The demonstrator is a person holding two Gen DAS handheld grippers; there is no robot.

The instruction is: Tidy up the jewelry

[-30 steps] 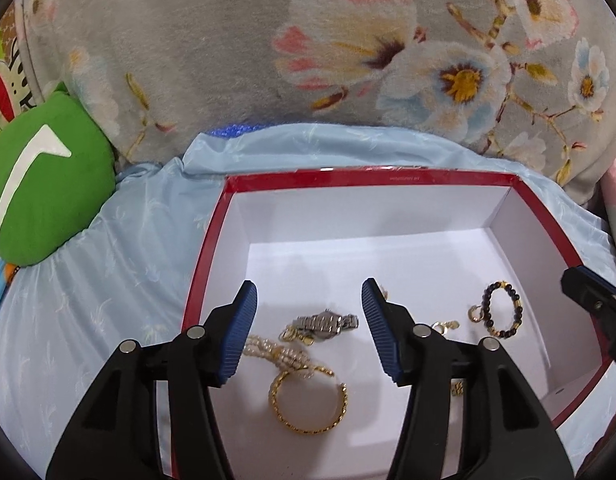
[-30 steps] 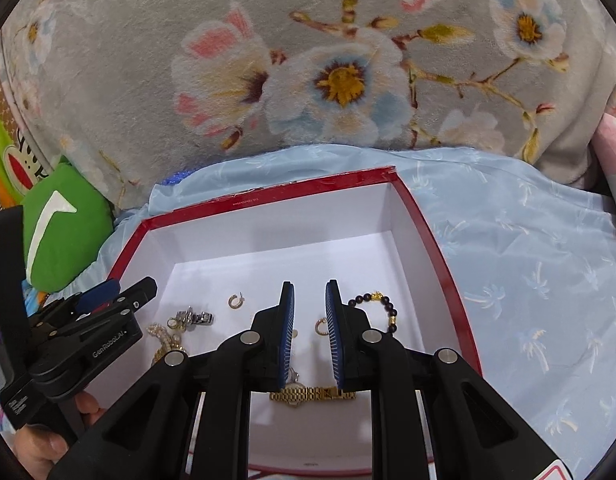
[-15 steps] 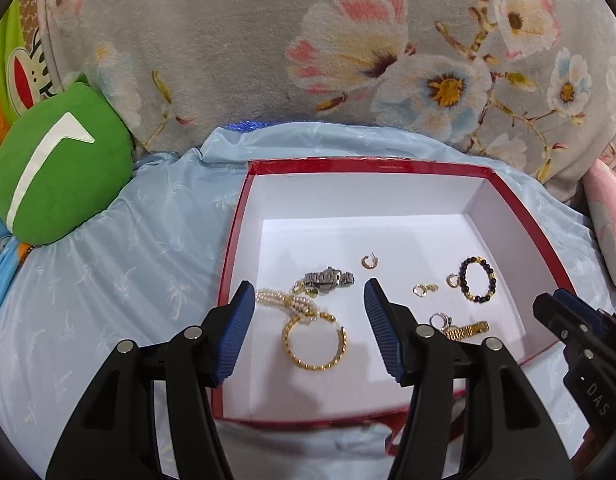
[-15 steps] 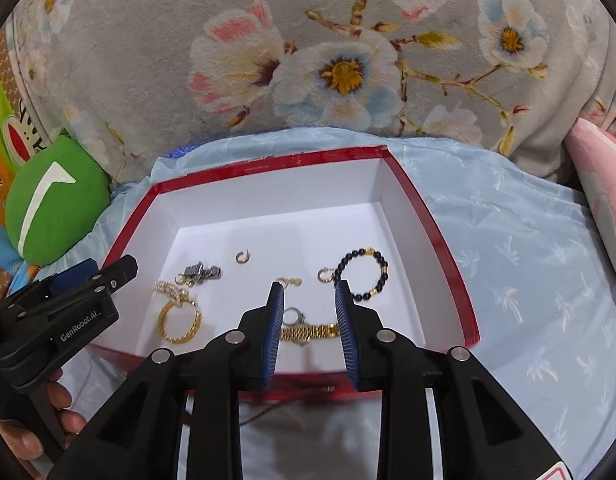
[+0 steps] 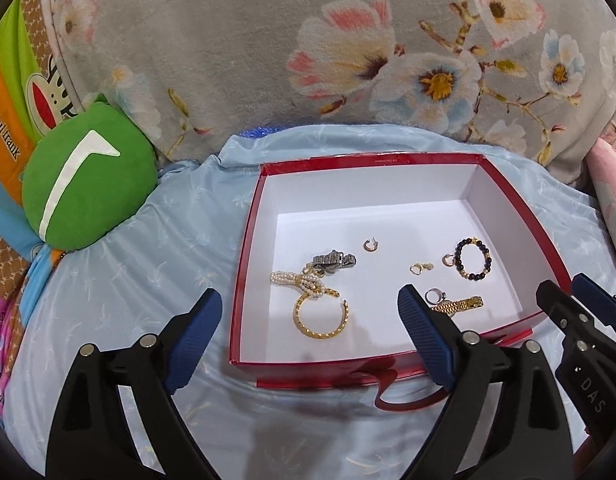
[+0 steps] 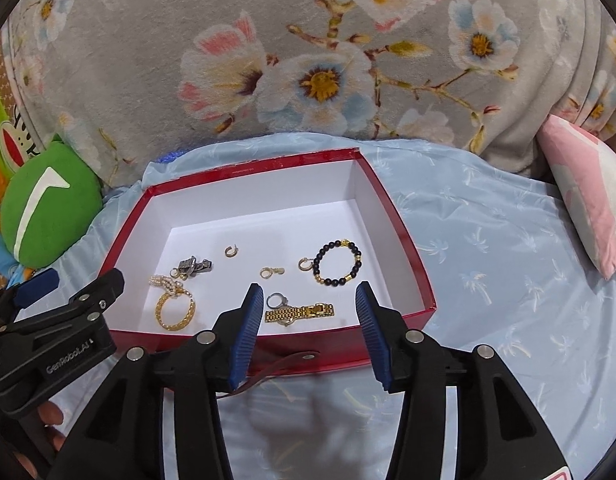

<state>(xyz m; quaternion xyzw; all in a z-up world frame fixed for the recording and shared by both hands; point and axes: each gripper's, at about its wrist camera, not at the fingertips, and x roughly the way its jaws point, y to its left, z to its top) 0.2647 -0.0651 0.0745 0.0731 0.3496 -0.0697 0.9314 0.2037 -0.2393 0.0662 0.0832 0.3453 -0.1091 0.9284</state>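
A red box with a white inside (image 5: 245,248) (image 6: 404,240) sits on a light blue sheet. In it lie a gold chain bangle (image 5: 321,317) (image 6: 174,312), a pearl piece (image 5: 295,280), a silver watch (image 5: 332,260) (image 6: 195,266), a black bead bracelet (image 5: 473,259) (image 6: 338,262), a gold watch (image 5: 456,305) (image 6: 299,313), a silver ring (image 6: 276,301) and small gold earrings (image 5: 370,245). My left gripper (image 5: 310,334) is open and empty, held in front of the box. My right gripper (image 6: 310,332) is open and empty, near the box's front wall.
A grey floral blanket (image 5: 348,52) rises behind the box. A green cushion (image 5: 83,192) lies at the left, a pink pillow (image 6: 588,192) at the right. A red strap (image 6: 271,372) hangs from the box's front.
Both grippers have pulled back out of the box toward me and opened wider. The right gripper went from nearly shut to open. The jewelry has not moved.
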